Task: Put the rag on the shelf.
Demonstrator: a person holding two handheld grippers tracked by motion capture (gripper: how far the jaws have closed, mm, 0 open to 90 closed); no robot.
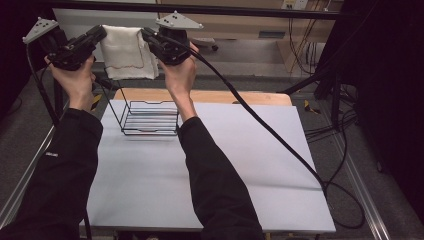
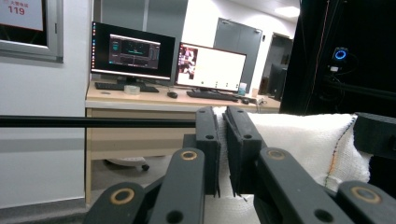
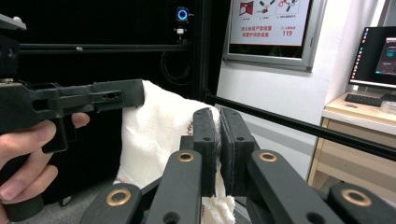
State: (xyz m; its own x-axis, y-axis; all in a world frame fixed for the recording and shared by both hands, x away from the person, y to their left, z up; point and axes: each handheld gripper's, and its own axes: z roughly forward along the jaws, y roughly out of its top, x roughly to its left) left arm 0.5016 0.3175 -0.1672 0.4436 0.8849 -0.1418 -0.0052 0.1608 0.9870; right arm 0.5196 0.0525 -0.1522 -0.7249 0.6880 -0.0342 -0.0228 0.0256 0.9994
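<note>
A white cloth with a thin coloured stitched hem hangs in the air above the far end of the table, stretched between both grippers. My left gripper is shut on its upper left corner, and my right gripper is shut on its upper right corner. In the left gripper view the jaws pinch the cloth's edge, with the other gripper at the far right. In the right gripper view the jaws clamp the cloth, and the left gripper holds its far corner.
A black wire rack stands on the white table below the cloth, near the far edge. A wooden board lies behind it. A cable trails from the right gripper across the table. A black bar runs overhead.
</note>
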